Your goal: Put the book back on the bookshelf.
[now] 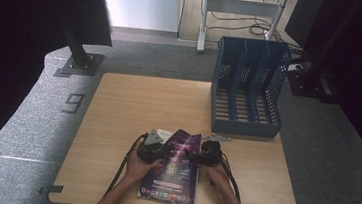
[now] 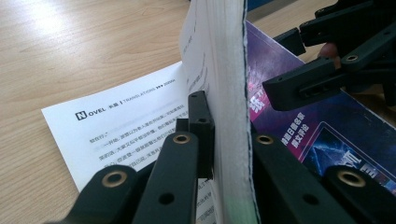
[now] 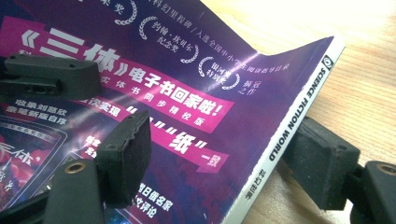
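Between my two tools lies a purple magazine (image 1: 175, 169) on the wooden surface (image 1: 118, 106). My left tool (image 2: 229, 140) is clamped on the lifted page block at the magazine's open edge, one jaw on each face, with a white printed page (image 2: 126, 116) flat beneath. My right tool (image 3: 224, 158) stands apart, one jaw over the cover, the other under the raised spine (image 3: 299, 112). Beyond the right tool stands a blue file rack (image 1: 248, 86).
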